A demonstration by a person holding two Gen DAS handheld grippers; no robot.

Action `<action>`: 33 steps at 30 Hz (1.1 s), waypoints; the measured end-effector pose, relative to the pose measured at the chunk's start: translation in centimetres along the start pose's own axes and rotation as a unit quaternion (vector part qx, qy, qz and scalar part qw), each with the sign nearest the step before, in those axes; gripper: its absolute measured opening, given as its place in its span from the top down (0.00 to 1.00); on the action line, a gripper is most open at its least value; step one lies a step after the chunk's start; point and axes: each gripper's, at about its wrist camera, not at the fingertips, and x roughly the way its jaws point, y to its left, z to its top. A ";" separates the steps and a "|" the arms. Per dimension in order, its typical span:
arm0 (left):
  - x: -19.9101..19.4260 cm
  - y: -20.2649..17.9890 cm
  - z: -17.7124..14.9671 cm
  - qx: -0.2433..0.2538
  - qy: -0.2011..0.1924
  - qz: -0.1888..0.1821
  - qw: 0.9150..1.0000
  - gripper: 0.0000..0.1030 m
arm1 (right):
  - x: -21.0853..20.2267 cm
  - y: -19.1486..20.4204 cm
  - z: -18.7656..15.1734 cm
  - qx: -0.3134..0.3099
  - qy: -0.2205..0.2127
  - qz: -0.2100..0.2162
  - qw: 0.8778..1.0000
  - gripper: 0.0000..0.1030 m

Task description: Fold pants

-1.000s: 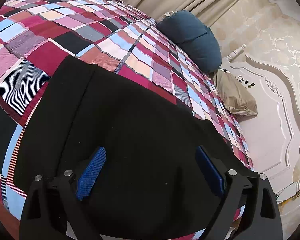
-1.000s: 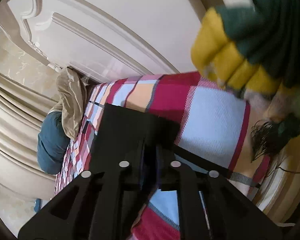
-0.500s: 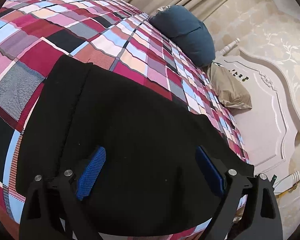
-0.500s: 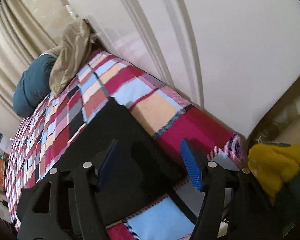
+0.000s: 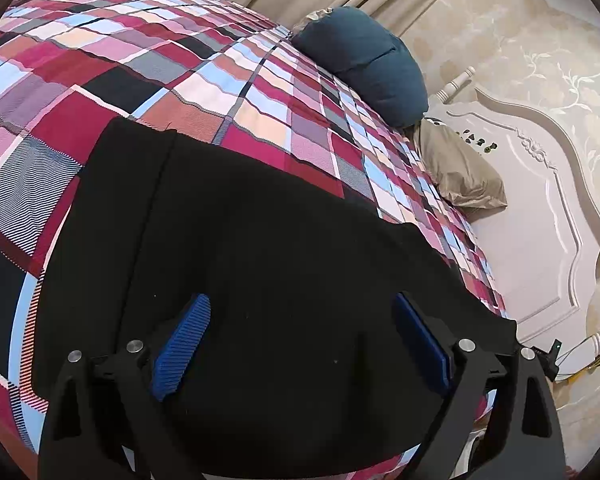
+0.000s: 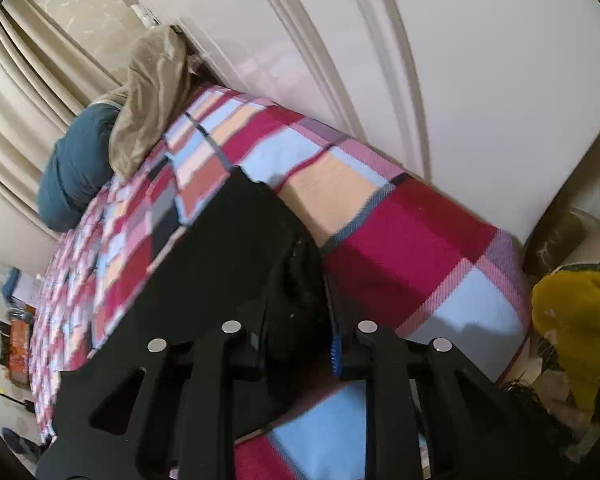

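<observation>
Black pants (image 5: 260,260) lie spread flat on the plaid bed cover (image 5: 100,60). My left gripper (image 5: 300,304) hovers just above them, open, its blue pads (image 5: 184,336) wide apart with nothing pinched. In the right wrist view the pants (image 6: 220,248) run back along the bed near the headboard side. My right gripper (image 6: 308,292) is closing its jaws on a bunched-up fold at the pants' edge, and the black cloth sits squeezed between the fingers, with only a sliver of blue pad (image 6: 334,348) showing.
A dark blue pillow (image 5: 364,60) and a tan pillow (image 5: 460,172) lie at the head of the bed against the white carved headboard (image 5: 540,220). Curtains hang behind. A person's yellow and green sleeve (image 6: 568,320) shows at the bed's edge.
The right gripper let go, rolled over and spread wide above the pants' edge, then closed again on a fold of the cloth. The left gripper stays open in place.
</observation>
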 end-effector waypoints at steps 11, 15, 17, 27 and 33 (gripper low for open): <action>0.0 0.3 0.4 -0.002 0.011 -0.014 1.000 0.12 | -8.4 7.9 1.0 -0.023 -0.051 0.095 0.994 0.81; -0.1 0.3 0.3 0.003 0.013 -0.015 1.000 0.12 | -11.4 13.5 0.5 -0.070 -0.067 0.128 0.987 0.81; -0.2 0.3 0.3 0.003 0.013 -0.016 1.000 0.12 | -12.6 16.8 -0.2 -0.097 -0.070 0.142 0.982 0.81; -0.3 0.2 0.3 0.006 0.019 -0.022 1.000 0.12 | -13.0 30.0 -7.7 -0.204 -0.049 0.215 0.954 0.81; -0.3 0.6 0.5 0.005 0.021 -0.031 0.999 0.12 | -8.6 34.7 -14.5 -0.243 0.002 0.216 0.946 0.81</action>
